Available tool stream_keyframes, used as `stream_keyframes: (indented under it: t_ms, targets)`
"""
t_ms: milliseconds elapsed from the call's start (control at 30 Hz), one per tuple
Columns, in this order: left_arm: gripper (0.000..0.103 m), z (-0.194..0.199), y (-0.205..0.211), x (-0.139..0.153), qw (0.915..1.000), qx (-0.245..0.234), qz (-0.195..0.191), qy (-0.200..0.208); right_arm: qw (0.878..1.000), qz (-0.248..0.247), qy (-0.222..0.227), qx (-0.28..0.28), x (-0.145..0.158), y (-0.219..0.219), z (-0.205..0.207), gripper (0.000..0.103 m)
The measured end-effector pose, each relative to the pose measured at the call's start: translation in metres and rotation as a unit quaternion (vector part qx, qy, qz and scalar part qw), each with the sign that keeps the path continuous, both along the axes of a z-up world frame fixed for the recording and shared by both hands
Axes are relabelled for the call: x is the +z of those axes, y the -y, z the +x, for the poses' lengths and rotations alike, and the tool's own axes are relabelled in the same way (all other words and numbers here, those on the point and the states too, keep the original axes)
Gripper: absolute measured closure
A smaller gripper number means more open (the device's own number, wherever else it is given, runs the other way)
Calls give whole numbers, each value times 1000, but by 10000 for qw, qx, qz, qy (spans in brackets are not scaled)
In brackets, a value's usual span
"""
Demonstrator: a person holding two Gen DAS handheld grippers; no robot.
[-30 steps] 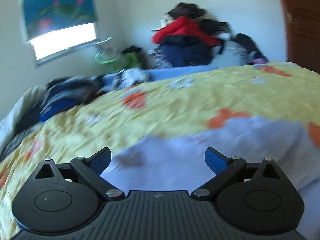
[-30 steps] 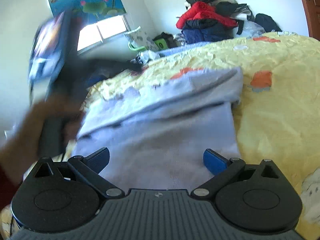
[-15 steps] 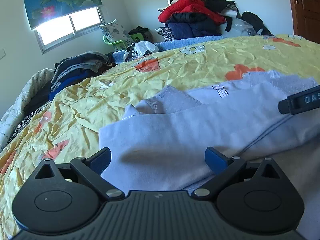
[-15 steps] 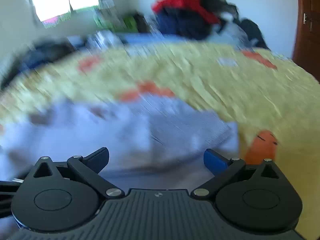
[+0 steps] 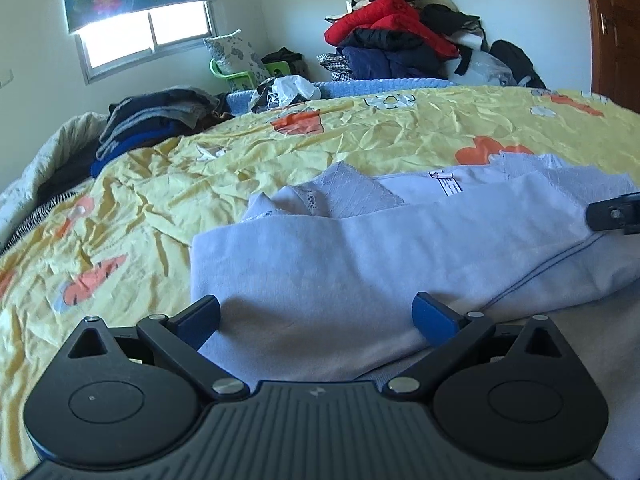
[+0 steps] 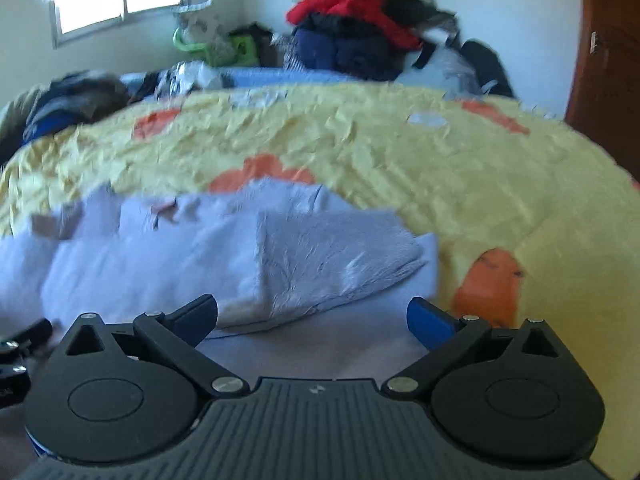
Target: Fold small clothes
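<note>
Left gripper (image 5: 316, 316) low over the near edge of the garment (image 5: 360, 256), fingers spread, nothing between them. Right gripper (image 6: 312, 316) likewise low at the garment's right end, fingers spread, empty; its view is blurred. Garment: pale lavender, lying on the yellow bedspread (image 5: 360, 136), folded over itself in layers, a lace-trimmed edge and white label (image 5: 447, 185) showing at its far side.

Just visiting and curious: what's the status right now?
Left gripper open, right gripper open, both empty. Lavender garment lies partly folded on yellow bedspread. Nothing in the way.
</note>
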State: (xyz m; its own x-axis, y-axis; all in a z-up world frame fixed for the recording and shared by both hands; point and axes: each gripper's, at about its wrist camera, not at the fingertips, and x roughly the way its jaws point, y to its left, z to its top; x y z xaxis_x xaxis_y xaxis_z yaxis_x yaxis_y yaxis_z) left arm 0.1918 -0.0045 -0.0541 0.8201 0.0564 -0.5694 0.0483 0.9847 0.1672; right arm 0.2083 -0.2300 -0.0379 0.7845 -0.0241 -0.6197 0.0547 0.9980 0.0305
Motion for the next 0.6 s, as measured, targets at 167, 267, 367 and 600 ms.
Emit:
stream_keyframes:
  t_ms: [167, 267, 367, 600]
  targets:
    - [0, 0, -1, -1, 10000, 20, -56, 8, 9996, -90, 128, 241, 5, -6, -21, 1]
    - [0, 0, -1, -1, 10000, 20, -72, 11, 9996, -80, -3, 257, 0, -8, -27, 2]
    - [0, 1, -3, -2, 9999, 21, -159, -10, 9998, 7, -2, 190, 2, -7, -39, 1]
    - [0, 3, -11, -2, 9989, 33, -459, -105, 9996, 46, 9, 293, 5, -6, -82, 1]
